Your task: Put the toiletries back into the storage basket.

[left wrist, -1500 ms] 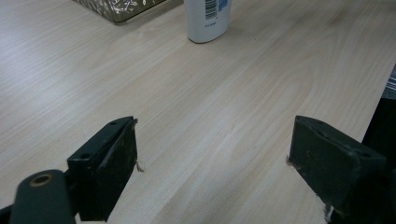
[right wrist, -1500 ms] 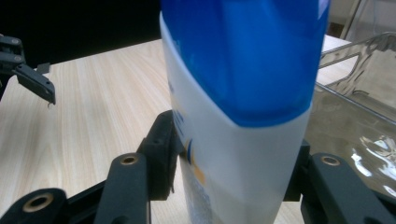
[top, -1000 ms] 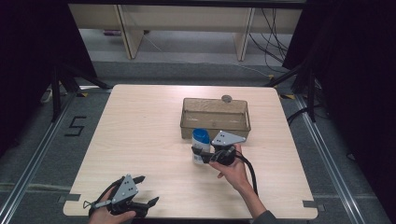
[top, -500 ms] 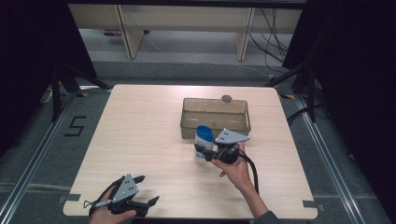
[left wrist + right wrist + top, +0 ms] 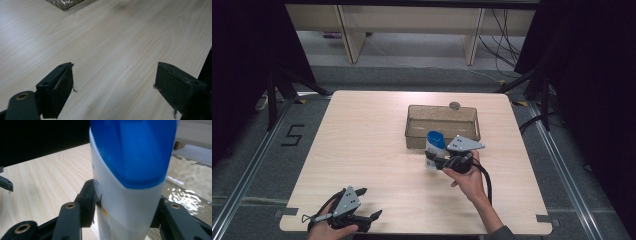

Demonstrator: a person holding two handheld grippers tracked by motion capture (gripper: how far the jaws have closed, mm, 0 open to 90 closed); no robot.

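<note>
Table [image 5: 362, 140]: one bin [image 5: 442, 120], right gripper [image 5: 437, 162] clamping one bottle [image 5: 434, 145], left gripper [image 5: 367, 216] wide open, empty.

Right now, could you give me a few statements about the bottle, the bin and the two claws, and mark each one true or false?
1. The right claw is shut on the white bottle with the blue cap. True.
2. The bottle already lies inside the clear bin. False: it is held upright just in front of the bin's near wall, outside it.
3. The left claw is open and holds nothing. True.
4. The left claw is reaching into the bin. False: it sits near the front left edge of the table, far from the bin.
5. The bottle's cap is red. False: it is blue.
</note>
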